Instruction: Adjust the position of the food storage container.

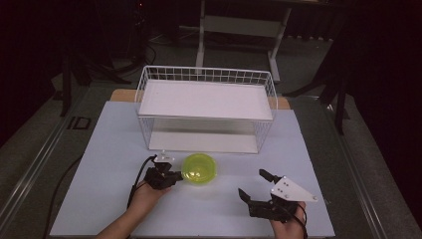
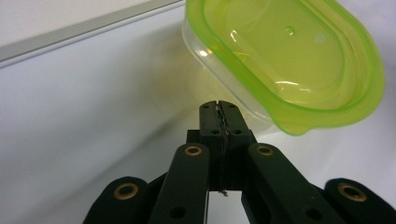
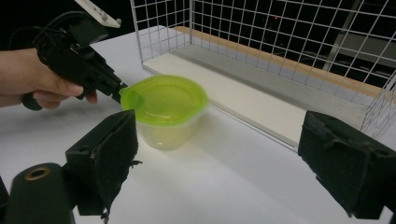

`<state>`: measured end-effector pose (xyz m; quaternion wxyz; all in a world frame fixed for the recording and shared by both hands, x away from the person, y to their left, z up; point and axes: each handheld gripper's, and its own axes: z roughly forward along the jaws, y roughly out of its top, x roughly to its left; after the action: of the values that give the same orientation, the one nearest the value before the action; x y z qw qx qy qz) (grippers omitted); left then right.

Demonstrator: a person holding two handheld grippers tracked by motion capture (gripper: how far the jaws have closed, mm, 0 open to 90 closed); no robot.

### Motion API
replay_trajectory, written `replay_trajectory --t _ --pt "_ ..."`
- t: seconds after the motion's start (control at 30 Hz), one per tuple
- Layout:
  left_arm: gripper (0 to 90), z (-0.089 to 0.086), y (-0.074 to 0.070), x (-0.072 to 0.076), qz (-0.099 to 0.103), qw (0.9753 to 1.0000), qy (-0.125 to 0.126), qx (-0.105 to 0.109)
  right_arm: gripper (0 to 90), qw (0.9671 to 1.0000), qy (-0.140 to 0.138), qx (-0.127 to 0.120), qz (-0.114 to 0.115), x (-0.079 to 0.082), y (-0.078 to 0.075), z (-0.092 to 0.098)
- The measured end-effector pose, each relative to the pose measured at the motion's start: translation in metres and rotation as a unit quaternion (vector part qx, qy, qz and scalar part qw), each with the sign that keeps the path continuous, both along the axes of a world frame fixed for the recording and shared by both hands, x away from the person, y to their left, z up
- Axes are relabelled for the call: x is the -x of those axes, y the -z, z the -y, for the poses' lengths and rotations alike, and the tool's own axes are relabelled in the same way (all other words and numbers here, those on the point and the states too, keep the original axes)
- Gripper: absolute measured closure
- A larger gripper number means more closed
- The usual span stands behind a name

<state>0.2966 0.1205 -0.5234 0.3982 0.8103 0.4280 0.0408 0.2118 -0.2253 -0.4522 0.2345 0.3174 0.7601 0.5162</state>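
I note both grippers are black: the left gripper (image 2: 219, 109) shows brass-ringed pivots, the right gripper (image 3: 224, 158) worn fuzzy pads (image 3: 114, 154) and a grey screwed plate (image 1: 291, 188). Forearms are bare.

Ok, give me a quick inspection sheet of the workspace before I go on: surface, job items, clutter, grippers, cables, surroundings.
Surface: white tabletop, bare around the items.
Job's things: green-lidded container upright in front of the wire rack, lid on; both rack shelves bare.
Clutter: nothing seen.
Grippers: left gripper shut, tips at the container's lid tab, grip on it unclear; right gripper open, holding nothing.
Cables: black cable trails from the left gripper.
Surroundings: dark room, white table frame behind.
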Motion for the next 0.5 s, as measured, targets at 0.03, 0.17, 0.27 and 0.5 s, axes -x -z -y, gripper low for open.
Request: replay_trajectory --t 0.03,0.17,0.27,0.5 --pt "90.0 0.003 0.001 0.000 -0.001 1.0000 0.000 0.001 12.0 1.0000 0.001 -0.001 0.000 0.000 0.000 0.000" --pt "90.0 0.012 0.001 -0.002 0.001 1.0000 0.009 -0.003 12.0 1.0000 0.002 -0.004 -0.002 0.000 0.000 0.002" --pt "90.0 0.016 0.001 -0.005 0.002 1.0000 0.009 -0.001 12.0 1.0000 0.001 -0.004 -0.003 0.000 0.001 0.002" --pt "90.0 0.028 0.002 -0.012 0.000 0.9999 0.014 -0.002 12.0 1.0000 -0.002 -0.003 -0.003 0.001 0.001 0.001"
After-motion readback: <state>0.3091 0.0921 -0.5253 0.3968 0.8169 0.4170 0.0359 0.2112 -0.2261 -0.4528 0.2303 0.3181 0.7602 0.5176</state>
